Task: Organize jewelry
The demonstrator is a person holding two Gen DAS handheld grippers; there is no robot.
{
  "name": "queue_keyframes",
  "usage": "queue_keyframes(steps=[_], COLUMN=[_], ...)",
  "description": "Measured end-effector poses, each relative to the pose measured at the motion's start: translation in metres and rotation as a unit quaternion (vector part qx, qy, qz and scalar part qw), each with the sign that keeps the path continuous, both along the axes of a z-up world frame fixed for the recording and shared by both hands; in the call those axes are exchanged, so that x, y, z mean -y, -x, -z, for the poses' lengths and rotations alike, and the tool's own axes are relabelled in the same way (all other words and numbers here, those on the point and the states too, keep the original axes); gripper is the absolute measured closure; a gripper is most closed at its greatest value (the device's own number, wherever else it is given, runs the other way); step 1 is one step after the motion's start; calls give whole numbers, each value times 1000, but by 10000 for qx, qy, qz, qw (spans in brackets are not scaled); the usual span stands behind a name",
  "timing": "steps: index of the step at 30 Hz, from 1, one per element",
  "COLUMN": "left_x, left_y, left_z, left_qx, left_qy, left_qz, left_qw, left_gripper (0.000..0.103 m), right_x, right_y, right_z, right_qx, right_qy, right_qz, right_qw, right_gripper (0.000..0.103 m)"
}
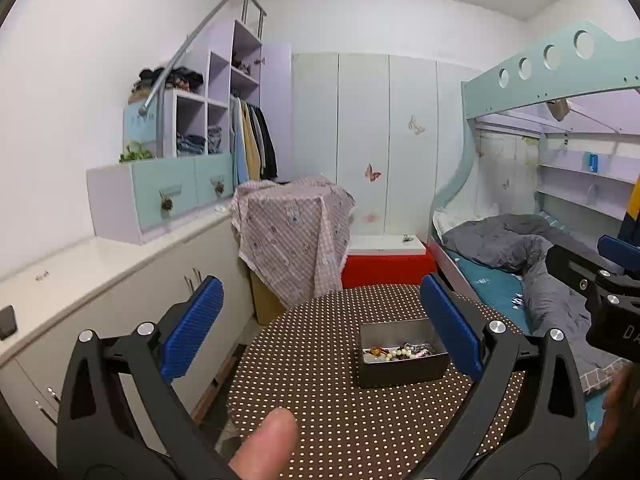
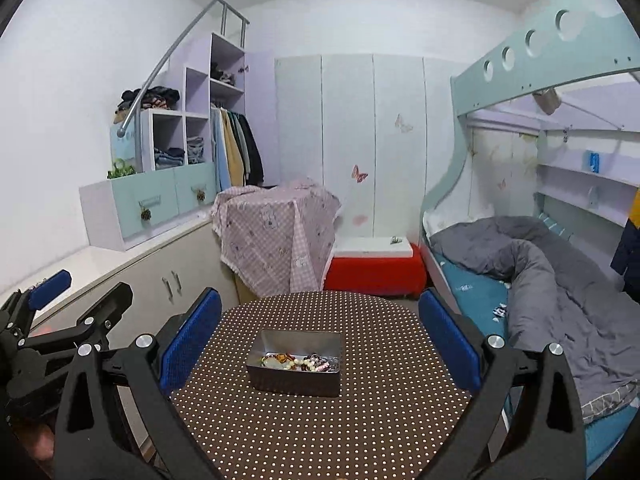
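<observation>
A grey metal tin (image 1: pixel 402 364) stands on the round brown polka-dot table (image 1: pixel 320 400). Beaded jewelry (image 1: pixel 402 351) lies inside it, pearl strands and darker pieces. The tin also shows in the right wrist view (image 2: pixel 294 376), with the jewelry (image 2: pixel 298 361) and the table (image 2: pixel 320 428). My left gripper (image 1: pixel 322 324) is open and empty, held above the table with the tin near its right finger. My right gripper (image 2: pixel 320 338) is open and empty, held back from the tin, which sits between its fingers. Each gripper shows at the edge of the other's view.
A white counter with cabinets (image 1: pixel 100 264) runs along the left. A box draped in checked cloth (image 1: pixel 294 232) and a red bench (image 1: pixel 386 268) stand behind the table. A bunk bed with a grey duvet (image 2: pixel 532 264) is on the right.
</observation>
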State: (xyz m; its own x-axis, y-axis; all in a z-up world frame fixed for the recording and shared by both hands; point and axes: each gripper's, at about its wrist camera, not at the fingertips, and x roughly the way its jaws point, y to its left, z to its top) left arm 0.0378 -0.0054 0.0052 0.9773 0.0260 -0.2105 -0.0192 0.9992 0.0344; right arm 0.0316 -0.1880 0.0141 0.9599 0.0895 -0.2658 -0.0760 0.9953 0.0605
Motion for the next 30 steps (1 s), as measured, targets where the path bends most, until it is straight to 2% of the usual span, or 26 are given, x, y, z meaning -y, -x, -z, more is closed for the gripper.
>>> queue_keyframes(steps=[12,23,30], left_x=[5,-2,-3], left_y=[25,28,26], left_z=[-6,-4,-3], left_qx=[123,182,129], left_qy=[5,248,191], left_qz=[-169,-87,-138], left_qw=[9998,9995,9996], left_gripper=[6,6,6], right_x=[-3,-9,-9], right_y=[12,9,10], right_z=[-1,5,5], right_qx=[67,-68,-77], right_qy=[40,83,105], right_qz=[41,-1,-24], right_qw=[10000,9999,9999], right_gripper=[8,8,8])
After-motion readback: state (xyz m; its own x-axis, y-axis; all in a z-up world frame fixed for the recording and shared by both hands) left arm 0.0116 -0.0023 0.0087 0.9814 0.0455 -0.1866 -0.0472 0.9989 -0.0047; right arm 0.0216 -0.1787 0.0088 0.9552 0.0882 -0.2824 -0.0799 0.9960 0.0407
